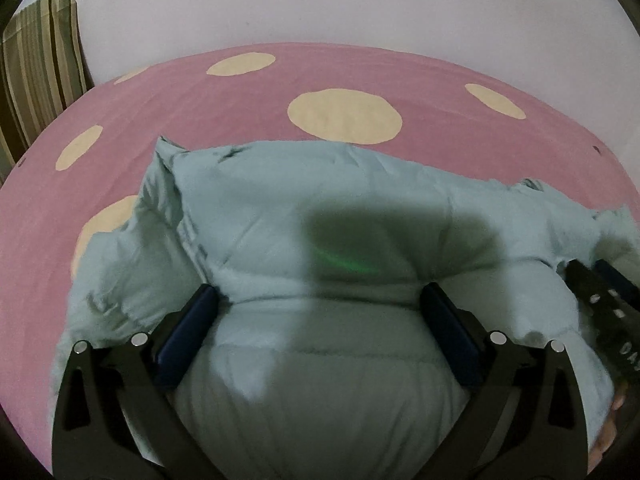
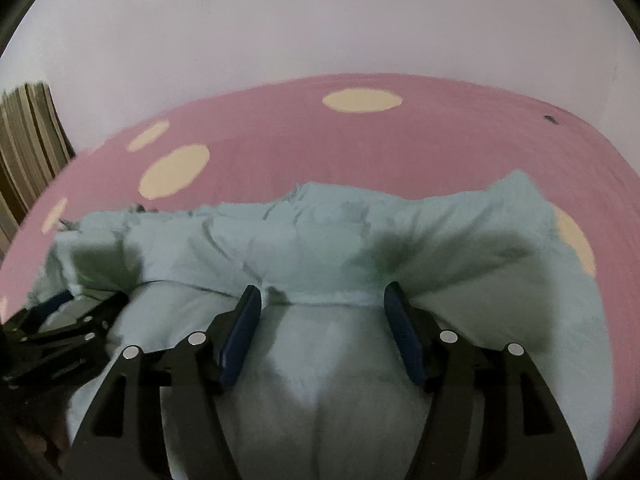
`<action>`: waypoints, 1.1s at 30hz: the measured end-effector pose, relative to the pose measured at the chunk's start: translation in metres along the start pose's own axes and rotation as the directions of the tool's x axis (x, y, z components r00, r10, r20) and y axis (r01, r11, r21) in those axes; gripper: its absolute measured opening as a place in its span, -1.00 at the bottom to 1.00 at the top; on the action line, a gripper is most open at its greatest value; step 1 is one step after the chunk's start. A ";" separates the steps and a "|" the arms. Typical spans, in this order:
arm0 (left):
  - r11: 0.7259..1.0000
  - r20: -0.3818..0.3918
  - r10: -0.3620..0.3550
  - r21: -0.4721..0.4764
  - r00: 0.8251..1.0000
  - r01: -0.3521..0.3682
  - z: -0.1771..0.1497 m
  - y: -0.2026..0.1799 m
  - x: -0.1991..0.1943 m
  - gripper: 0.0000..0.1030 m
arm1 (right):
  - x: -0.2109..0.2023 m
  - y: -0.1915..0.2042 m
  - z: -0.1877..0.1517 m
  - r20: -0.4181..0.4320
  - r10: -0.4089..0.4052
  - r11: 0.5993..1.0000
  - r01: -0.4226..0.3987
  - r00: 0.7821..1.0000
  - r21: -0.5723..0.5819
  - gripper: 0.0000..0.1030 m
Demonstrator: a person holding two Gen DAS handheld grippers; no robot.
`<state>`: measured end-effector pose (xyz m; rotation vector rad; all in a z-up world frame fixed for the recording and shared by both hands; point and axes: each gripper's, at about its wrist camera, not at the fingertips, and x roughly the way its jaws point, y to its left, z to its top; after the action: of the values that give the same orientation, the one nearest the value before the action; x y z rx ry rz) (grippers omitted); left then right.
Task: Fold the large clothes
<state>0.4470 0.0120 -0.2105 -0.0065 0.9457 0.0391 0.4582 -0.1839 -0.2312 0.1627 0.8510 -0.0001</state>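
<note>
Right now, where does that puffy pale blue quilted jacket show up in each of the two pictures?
Left wrist view: the puffy pale blue quilted jacket fills the lower centre, between the left tongs.
Right wrist view: it spans the lower half, between the right tongs.
Shared landmark: the pink bedsheet with cream spots.

Support: bed (image 1: 248, 92) with pink sheet, large cream dots; far edge meets a pale wall. Directly on it: one pale blue-green puffy quilted jacket (image 1: 320, 216), bunched, spread along the near edge and covering parts of two dots. A small dark speck (image 2: 551, 119) lies on the sheet near the far right corner.
</note>
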 end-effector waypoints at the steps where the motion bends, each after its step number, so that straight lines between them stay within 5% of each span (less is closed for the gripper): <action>1: 1.000 0.011 0.008 0.001 1.000 -0.008 -0.001 0.004 -0.011 0.96 | -0.008 -0.003 -0.002 0.014 -0.006 1.000 0.006 1.000 0.000 0.24; 6: 0.999 0.046 0.040 -0.028 0.998 -0.039 -0.014 0.027 -0.026 0.96 | -0.025 -0.026 -0.018 0.065 -0.153 0.986 0.156 0.986 -0.050 0.24; 11: 0.999 0.026 0.041 -0.020 0.999 -0.040 -0.024 0.029 0.001 0.96 | 0.005 -0.031 -0.030 0.002 -0.171 0.982 0.170 0.985 -0.080 0.36; 19: 0.999 0.013 -0.006 -0.047 1.000 0.007 -0.020 0.049 -0.030 0.96 | -0.031 -0.048 -0.023 0.008 -0.080 0.997 0.080 0.997 -0.009 0.38; 24: 0.987 0.052 0.010 -0.164 0.999 -0.002 -0.041 0.101 -0.069 0.96 | -0.069 -0.081 -0.037 0.017 -0.065 0.996 0.063 0.998 0.070 0.46; 29: 0.937 -0.012 -0.124 -0.329 0.992 0.113 -0.066 0.153 -0.068 0.96 | -0.080 -0.127 -0.057 -0.044 -0.018 0.982 0.026 0.999 0.187 0.48; 33: 0.919 -0.031 -0.201 -0.353 0.979 0.178 -0.079 0.160 -0.059 0.96 | -0.075 -0.144 -0.071 -0.084 0.031 0.969 -0.010 0.996 0.246 0.54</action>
<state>0.3427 0.1679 -0.2074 -0.4315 0.9907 0.0270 0.3462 -0.3208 -0.2420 0.4068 0.9350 -0.0798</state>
